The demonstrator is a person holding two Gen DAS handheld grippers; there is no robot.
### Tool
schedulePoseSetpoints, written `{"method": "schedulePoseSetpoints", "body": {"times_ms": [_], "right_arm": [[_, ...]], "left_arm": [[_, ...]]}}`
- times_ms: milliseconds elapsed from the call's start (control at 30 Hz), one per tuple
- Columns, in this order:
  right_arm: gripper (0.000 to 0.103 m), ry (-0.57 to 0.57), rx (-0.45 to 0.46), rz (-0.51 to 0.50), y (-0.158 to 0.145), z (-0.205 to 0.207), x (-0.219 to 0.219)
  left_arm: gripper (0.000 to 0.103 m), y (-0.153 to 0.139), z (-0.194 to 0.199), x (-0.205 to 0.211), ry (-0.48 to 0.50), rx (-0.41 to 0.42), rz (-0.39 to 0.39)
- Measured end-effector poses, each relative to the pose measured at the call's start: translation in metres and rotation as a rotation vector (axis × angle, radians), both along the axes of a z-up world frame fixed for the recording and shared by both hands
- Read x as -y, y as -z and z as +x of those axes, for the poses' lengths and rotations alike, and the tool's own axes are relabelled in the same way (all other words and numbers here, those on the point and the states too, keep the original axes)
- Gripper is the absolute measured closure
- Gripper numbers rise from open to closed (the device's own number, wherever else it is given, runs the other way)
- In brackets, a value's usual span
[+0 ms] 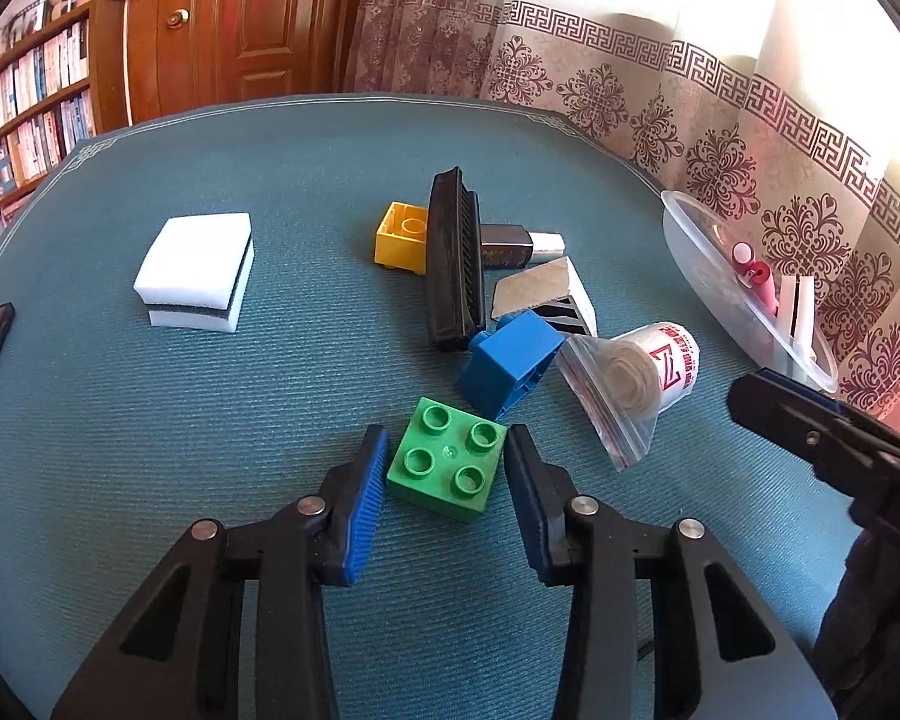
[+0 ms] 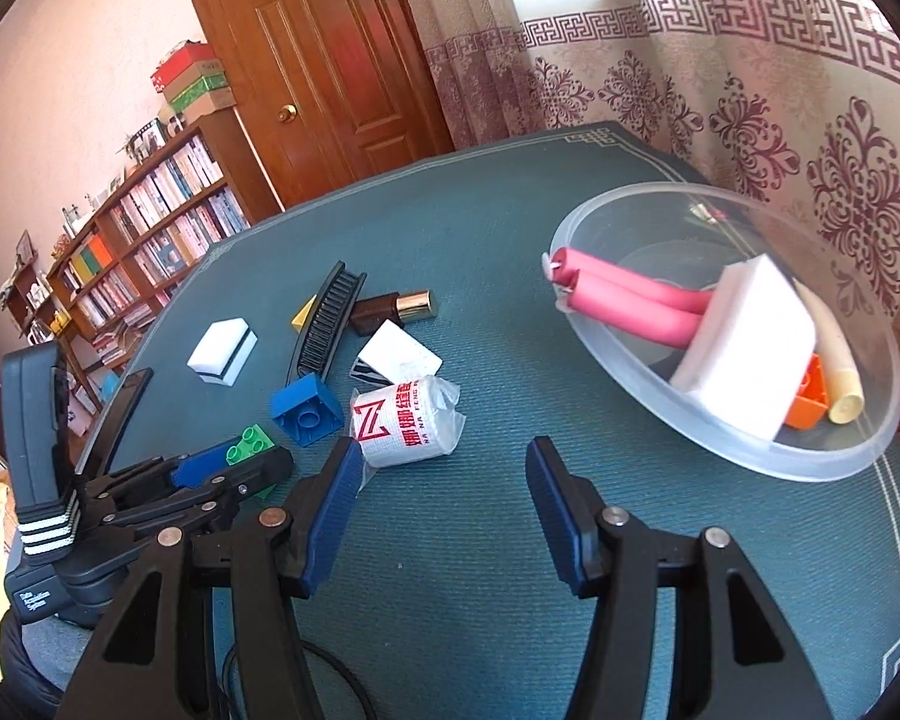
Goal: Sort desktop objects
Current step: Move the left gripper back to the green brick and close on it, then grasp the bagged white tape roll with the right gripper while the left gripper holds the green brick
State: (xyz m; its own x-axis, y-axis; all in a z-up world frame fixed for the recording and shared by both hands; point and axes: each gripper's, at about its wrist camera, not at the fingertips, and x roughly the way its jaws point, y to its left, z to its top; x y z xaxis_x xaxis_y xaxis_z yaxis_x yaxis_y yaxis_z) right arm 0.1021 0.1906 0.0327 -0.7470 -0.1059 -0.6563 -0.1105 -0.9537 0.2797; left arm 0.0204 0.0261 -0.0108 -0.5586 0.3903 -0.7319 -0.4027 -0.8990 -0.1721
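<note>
Between the two blue fingers of the left gripper (image 1: 446,480), in the left wrist view, a green brick (image 1: 448,465) sits on the teal surface (image 1: 210,420); the pads press its sides. Just behind it lies a blue brick (image 1: 510,363).

From the right wrist view, the right gripper (image 2: 441,504) stands half open with nothing between its fingers, near a clear bowl (image 2: 810,468) holding pink rollers (image 2: 630,300).

Both grippers, left gripper (image 1: 445,504) and right gripper (image 2: 438,513), have black arms, silver rivets and ribbed blue pads (image 1: 363,504); a black cable (image 2: 330,669) runs beneath the right gripper.
</note>
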Motion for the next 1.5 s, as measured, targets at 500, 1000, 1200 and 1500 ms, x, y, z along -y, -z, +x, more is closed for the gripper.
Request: {"method": "schedulePoseSetpoints", "body": {"times_ms": [500,1000,1200,1500], "right_arm": [[0.036,-0.046,0.054,0.058,0.011,-0.036,0.018],[0.058,-0.095,0.06,0.091,0.014,-0.039,0.027],[0.058,-0.097,0.034,0.05,0.005,-0.028,0.022],[0.058,-0.096,-0.016,0.015,-0.012,-0.011,0.018]], "left_arm": [[0.06,0.001,0.0,-0.002,-0.001,-0.008,0.006],[0.06,0.002,0.002,-0.006,-0.004,-0.016,-0.012],[0.06,0.002,0.001,-0.005,-0.004,-0.013,-0.007],[0.061,-0.001,0.007,-0.01,0.011,0.003,-0.02]]}}
